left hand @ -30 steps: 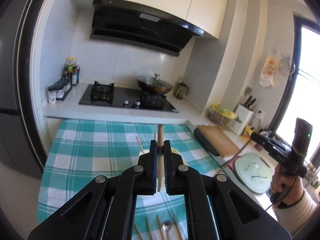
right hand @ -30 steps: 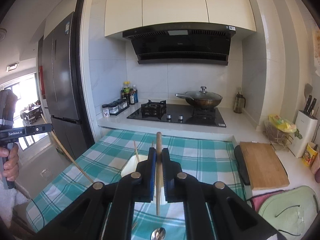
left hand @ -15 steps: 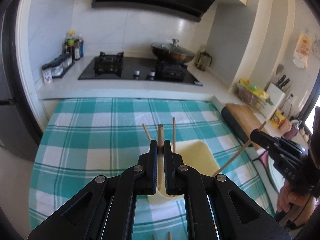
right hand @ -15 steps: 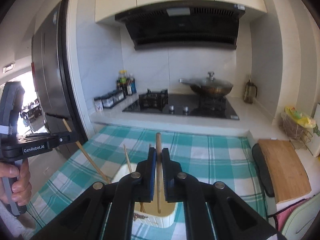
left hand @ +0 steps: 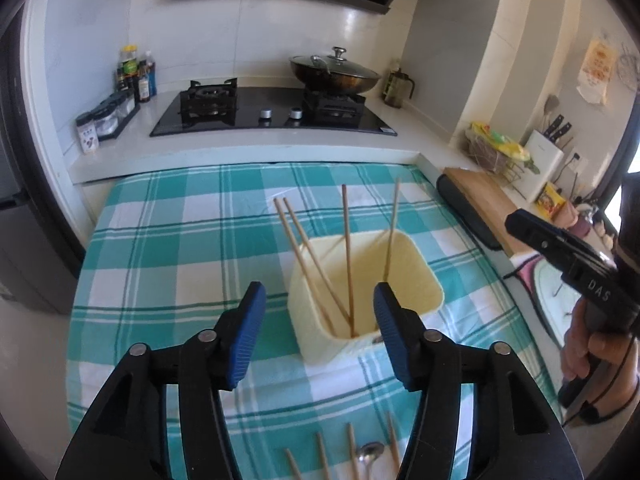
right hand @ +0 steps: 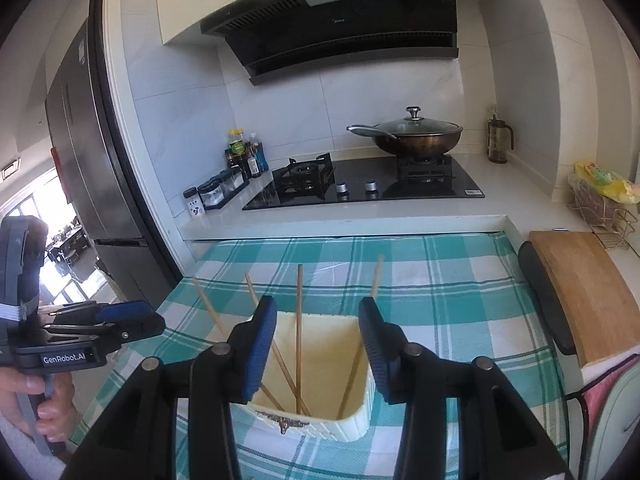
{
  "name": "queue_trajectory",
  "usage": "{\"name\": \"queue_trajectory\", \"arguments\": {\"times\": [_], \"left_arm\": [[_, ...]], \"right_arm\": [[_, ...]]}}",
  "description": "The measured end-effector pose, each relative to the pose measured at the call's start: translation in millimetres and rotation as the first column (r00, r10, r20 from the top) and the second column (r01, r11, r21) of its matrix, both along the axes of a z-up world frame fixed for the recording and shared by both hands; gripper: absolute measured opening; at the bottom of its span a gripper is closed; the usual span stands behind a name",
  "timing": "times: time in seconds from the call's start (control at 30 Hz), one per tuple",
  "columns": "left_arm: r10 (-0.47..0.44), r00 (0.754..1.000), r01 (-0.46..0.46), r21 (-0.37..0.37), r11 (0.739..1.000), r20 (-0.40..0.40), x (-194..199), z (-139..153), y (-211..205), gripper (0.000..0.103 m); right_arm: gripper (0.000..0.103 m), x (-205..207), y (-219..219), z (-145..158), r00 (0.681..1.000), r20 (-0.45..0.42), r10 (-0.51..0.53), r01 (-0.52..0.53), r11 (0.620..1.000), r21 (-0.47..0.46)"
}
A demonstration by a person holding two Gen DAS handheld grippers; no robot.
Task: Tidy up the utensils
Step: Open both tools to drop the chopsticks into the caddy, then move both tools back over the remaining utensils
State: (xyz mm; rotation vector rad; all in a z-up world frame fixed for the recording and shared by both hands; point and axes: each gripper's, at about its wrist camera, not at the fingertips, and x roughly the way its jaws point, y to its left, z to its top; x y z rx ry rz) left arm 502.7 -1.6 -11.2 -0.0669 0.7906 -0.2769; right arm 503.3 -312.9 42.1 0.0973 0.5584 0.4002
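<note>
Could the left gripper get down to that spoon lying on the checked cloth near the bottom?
Probably yes. The left gripper is opening with nothing between its jaws, and the spoon lies uncovered on the cloth, just nearer than the cream box. Only loose chopsticks lie beside it.

Four chopsticks (left hand: pixel 347 256) stand in one cream holder (left hand: pixel 420 276) — two leaning together, two apart. On the checked cloth (left hand: pixel 168 248) near the bottom edge of the left view lie four more sticks (left hand: pixel 320 454) and one spoon (left hand: pixel 366 452). Two grippers show — left (left hand: pixel 318 338) and right (right hand: pixel 316 350). One wok (right hand: pixel 416 136) sits on one hob (right hand: pixel 368 184) with two knobs (right hand: pixel 354 186). One cutting board (right hand: pixel 580 284).
</note>
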Motion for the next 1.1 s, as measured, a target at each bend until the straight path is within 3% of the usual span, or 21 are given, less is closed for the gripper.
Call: {"name": "queue_trajectory", "arguments": {"times": [0.1,0.2,0.4,0.47,0.57,0.63,0.77,0.9,1.1], "left_arm": [[-0.019,1.000,0.020,0.042,0.999,-0.021,-41.6,-13.9,18.4,0.073],[-0.024,0.997,0.029,0.076,0.997,-0.069,-88.3,-44.0,35.6,0.074],[0.051,0.994,-0.039,0.121,0.992,-0.094,-175.5,-108.7,57.9,0.076],[0.108,0.987,-0.097,0.090,0.991,-0.118,-191.4,-126.0,67.4,0.077],[0.142,0.976,-0.146,-0.009,0.989,-0.165,-201.3,-145.1,77.3,0.077],[0.156,0.971,-0.165,-0.031,0.986,-0.182,-203.1,-153.9,77.3,0.077],[0.147,0.970,-0.148,0.010,0.989,-0.195,-200.1,-165.1,62.0,0.077],[0.172,0.970,-0.168,0.040,0.985,-0.172,-194.8,-171.3,55.4,0.077],[0.185,0.979,-0.170,0.153,0.973,-0.090,-159.8,-181.1,58.8,0.083]], "right_arm": [[0.044,-32.7,-13.4,-2.7,1.000,-0.011,0.005,-0.005,1.000,-0.024],[0.045,-78.5,-27.8,-18.7,1.000,-0.012,0.013,-0.014,0.997,-0.073],[0.046,-177.9,-52.9,-84.1,0.998,-0.012,-0.060,0.057,0.980,-0.191],[0.046,-203.4,-60.1,-110.9,0.995,-0.036,-0.095,0.087,0.978,-0.191],[0.046,-227.9,-67.9,-147.6,0.986,-0.095,-0.140,0.122,0.977,-0.174],[0.046,-236.2,-70.8,-166.1,0.980,-0.129,-0.151,0.129,0.977,-0.170],[0.046,-240.4,-75.3,-184.7,0.971,-0.163,-0.172,0.144,0.974,-0.172],[0.046,-236.0,-81.4,-183.2,0.968,-0.150,-0.203,0.179,0.971,-0.160],[0.046,-227.9,-85.7,-188.4,0.960,-0.167,-0.225,0.207,0.971,-0.119]]}}
